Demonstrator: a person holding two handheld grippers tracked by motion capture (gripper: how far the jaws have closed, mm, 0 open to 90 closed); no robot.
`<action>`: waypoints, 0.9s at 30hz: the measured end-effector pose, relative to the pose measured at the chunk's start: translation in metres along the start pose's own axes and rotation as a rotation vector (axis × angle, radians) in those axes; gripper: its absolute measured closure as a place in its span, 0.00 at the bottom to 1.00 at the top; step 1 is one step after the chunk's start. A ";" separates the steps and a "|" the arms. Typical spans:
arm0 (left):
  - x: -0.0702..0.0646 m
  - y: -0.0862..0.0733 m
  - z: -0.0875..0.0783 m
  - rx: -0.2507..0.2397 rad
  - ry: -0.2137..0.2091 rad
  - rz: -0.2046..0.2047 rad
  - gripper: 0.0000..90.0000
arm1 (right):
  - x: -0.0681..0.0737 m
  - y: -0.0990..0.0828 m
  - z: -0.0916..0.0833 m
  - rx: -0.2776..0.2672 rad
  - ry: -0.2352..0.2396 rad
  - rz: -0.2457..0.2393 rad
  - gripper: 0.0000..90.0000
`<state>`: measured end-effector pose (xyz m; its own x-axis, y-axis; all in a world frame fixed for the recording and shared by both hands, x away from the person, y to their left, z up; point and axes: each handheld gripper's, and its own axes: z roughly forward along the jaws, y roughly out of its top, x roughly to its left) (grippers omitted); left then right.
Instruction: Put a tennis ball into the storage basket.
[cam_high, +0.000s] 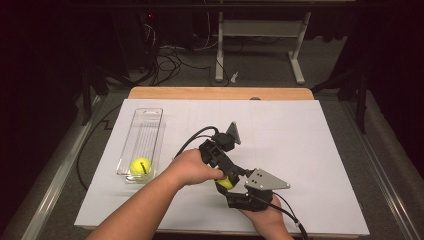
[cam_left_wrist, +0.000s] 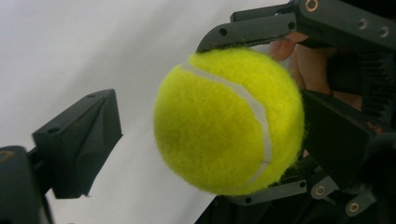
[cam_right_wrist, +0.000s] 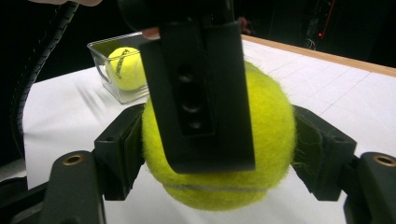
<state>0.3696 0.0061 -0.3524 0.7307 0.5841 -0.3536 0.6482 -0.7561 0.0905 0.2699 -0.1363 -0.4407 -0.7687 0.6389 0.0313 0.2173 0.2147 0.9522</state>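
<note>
Right gripper (cam_right_wrist: 219, 154) clamps the tennis ball (cam_right_wrist: 271, 140) near the lower centre of the high view, while the left gripper (cam_left_wrist: 205, 135), jaws part-open, straddles it with one jaw on its front, another ball (cam_high: 140, 166) lying in the clear tray (cam_high: 150, 116) at left.

Desk (cam_high: 310, 150): sheet (cam_high: 280, 130) lying over it, back edge left bare. Tray (cam_high: 150, 117): sitting on the sheet's left part, long side running front to back. Second ball (cam_high: 140, 166): lying in the tray's near end. Ball (cam_high: 226, 183): sitting near the sheet's front middle, right of the tray, well apart from it. Right gripper (cam_high: 231, 186): reaching in from the front, its jaws standing either side of the ball. Left gripper (cam_high: 227, 175): coming at the ball from behind and left.
</note>
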 end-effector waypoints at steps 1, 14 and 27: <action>0.000 0.000 0.000 -0.002 -0.007 0.000 0.13 | 0.000 0.000 0.000 0.000 0.000 -0.001 0.31; 0.000 0.000 0.003 0.003 -0.035 0.003 0.21 | 0.000 0.000 0.000 -0.004 -0.001 -0.010 0.31; 0.004 -0.001 0.006 0.014 -0.077 -0.010 0.29 | 0.001 0.000 0.001 -0.001 0.000 -0.012 0.31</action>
<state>0.3706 0.0071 -0.3590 0.7054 0.5673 -0.4250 0.6516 -0.7550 0.0737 0.2694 -0.1353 -0.4412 -0.7710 0.6365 0.0198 0.2072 0.2213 0.9529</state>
